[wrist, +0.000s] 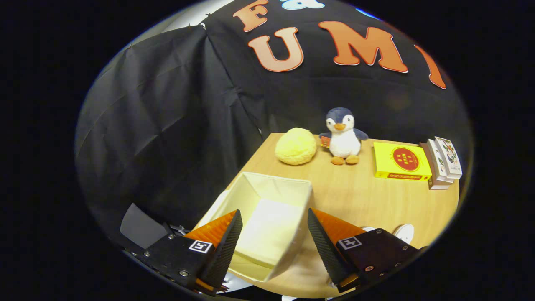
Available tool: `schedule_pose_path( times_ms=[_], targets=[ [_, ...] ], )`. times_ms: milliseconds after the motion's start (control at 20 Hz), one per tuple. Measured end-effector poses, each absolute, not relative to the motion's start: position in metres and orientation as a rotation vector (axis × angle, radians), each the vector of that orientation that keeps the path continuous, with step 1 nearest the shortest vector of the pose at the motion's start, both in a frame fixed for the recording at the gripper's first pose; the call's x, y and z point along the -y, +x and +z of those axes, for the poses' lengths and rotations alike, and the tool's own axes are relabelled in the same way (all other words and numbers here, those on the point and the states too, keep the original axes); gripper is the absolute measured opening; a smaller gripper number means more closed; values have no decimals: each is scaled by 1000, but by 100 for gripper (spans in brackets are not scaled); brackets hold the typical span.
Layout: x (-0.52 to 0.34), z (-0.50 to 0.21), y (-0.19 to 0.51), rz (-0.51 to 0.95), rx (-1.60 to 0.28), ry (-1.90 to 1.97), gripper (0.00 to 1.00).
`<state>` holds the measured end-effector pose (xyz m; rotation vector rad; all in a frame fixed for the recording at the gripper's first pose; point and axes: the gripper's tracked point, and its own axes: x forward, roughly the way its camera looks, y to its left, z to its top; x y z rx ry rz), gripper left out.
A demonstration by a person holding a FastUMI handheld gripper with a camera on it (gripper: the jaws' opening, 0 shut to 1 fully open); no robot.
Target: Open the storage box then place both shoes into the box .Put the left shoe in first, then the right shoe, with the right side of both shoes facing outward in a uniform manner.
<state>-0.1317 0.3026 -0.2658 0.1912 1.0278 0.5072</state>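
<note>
Creased black cloth walls back a smooth light wooden table (355, 196). On its near left part an open-topped, cream fabric storage box (267, 217) sits empty, between and just ahead of the gripper (274, 240), whose ridged fingers stand spread wide, grasping nothing. Far back rest a fuzzy yellow round plush (295, 146), a soft penguin toy (343, 136), a flat yellow carton (400, 161) and small upright cartons (444, 161).

No legible text (labels blurred)

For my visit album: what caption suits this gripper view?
Open gripper hovering over an open, empty box on a table, with a penguin toy beyond.
</note>
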Motion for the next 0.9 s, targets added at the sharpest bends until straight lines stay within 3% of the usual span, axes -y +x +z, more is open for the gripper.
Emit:
schedule_pose_path(
  times_ms=[500, 900],
  targets=[
    [-152, -364, -204, 290, -1203, 15, 90],
    [-116, -413, -256, 297, -1324, -26, 81]
  ],
)
